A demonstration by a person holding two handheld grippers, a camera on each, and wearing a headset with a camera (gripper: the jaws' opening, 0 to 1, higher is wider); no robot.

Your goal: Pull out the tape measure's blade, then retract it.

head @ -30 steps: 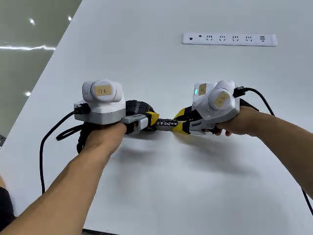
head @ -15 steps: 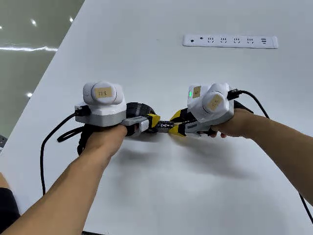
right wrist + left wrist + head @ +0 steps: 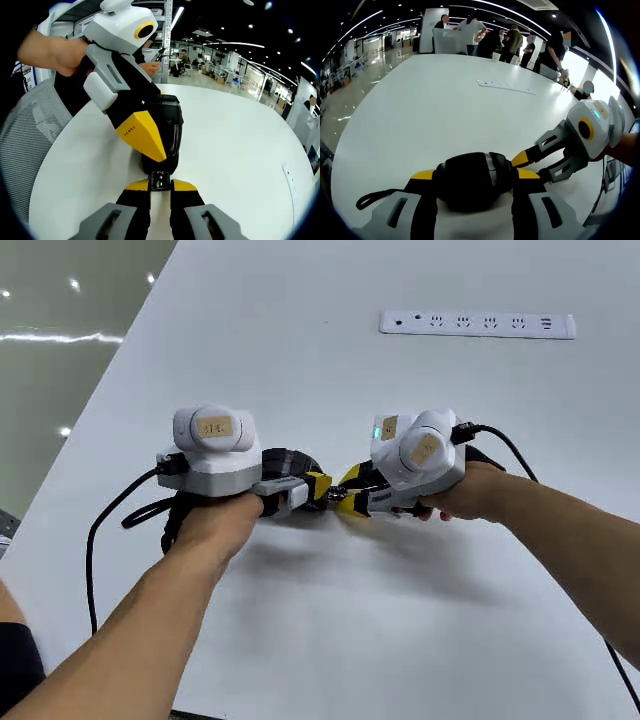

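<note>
Left gripper (image 3: 312,486) is seen left of centre in the head view, jaws clamped on the black tape measure (image 3: 290,462), one jaw on each side of the case. The case is held just above the white table (image 3: 400,620), at mid frame. Right gripper (image 3: 345,492) is pointed at it from the right, tips nearly touching the left gripper's tips

In the left gripper view the tape measure (image 3: 472,180) is pinched between the yellow pads of the left gripper (image 3: 475,175) at bottom centre; its black strap (image 3: 375,197) is hung out at lower left. The right gripper (image 3: 530,167) is seen at right, tips close to the case

In the right gripper view the right gripper (image 3: 160,186) is closed on the blade (image 3: 159,179) tip at bottom centre; a very short stub of blade is out of the tape measure (image 3: 167,130) just above. The left gripper (image 3: 147,132) is seen at upper left, gripping the case

A power strip (image 3: 478,324) is laid flat at upper right of the head view, well apart from the grippers
</note>
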